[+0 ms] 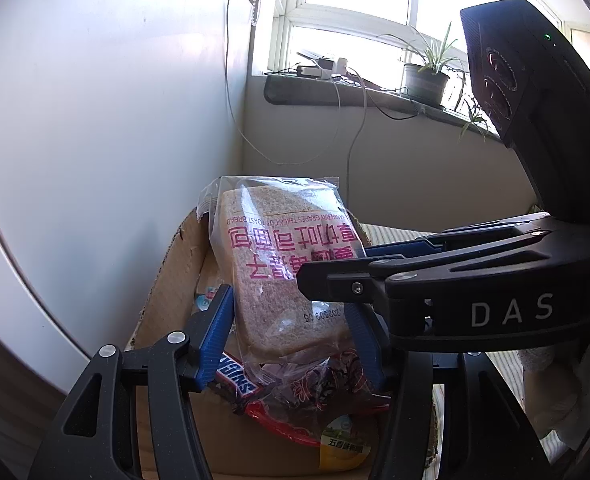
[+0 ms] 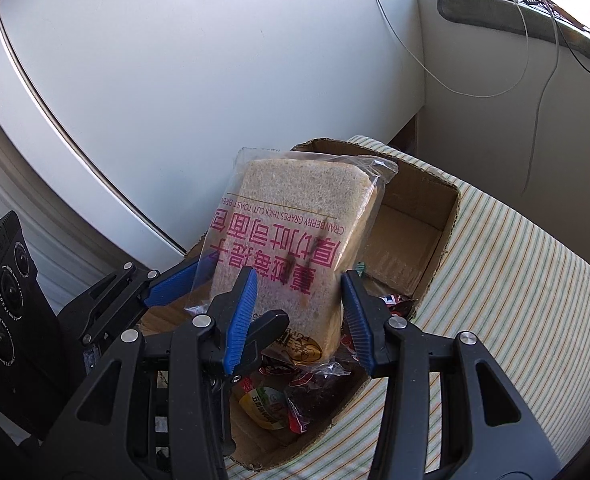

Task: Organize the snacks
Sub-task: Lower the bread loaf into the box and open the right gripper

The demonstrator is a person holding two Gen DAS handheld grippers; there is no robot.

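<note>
Snacks (image 2: pixel 279 400) fill cardboard box (image 2: pixel 423 216) on, apparently, striped cloth (image 2: pixel 515 320).

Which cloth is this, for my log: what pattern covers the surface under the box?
Thin green and orange stripes on the cream cloth, clearest from the right wrist.

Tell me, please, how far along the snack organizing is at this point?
Several snacks already lie in the cardboard box, including a Snickers bar. The bagged toast bread stands upright in the box between the jaws of both grippers, left gripper and right gripper. Settling and releasing it remains.

The bread packet (image 2: pixel 291 248) stands in the box (image 2: pixel 419 216), on snack packs (image 2: pixel 315 396).
</note>
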